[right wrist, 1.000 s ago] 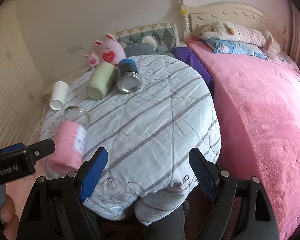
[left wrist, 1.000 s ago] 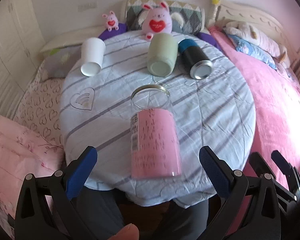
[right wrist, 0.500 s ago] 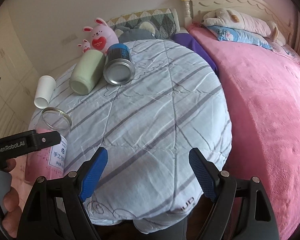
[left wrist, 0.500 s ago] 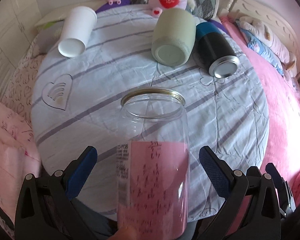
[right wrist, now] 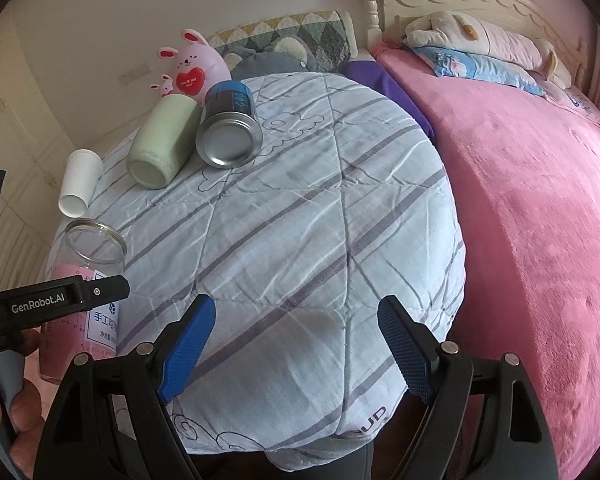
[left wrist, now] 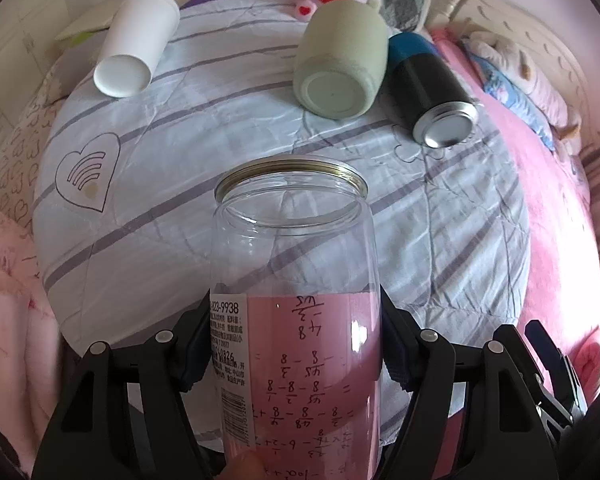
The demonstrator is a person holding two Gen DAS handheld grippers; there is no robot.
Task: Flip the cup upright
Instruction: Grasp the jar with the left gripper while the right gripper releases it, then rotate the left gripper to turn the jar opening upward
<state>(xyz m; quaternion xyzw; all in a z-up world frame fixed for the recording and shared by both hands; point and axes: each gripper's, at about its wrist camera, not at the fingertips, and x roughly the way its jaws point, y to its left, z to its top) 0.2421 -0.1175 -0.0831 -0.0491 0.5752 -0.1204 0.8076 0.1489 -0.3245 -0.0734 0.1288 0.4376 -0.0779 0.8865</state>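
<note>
Left tongs: my left tongs (left wrist: 296,344) are clamped on the clear jar (left wrist: 296,280), one blue pad on each side of its pink-labelled body, at the bottom centre of the left view.
Jar: its gold-rimmed open mouth points up and away from me; in the right view it sits at the lower left edge of the frame.
Right tongs: my right tongs (right wrist: 296,348) are spread wide with nothing between them, low in the frame over the near edge of the worktop (right wrist: 300,240).
Others: a white cup (left wrist: 134,46), a green cup (left wrist: 340,60) and a black-and-blue can (left wrist: 432,88) lie on their sides across the top.
</note>
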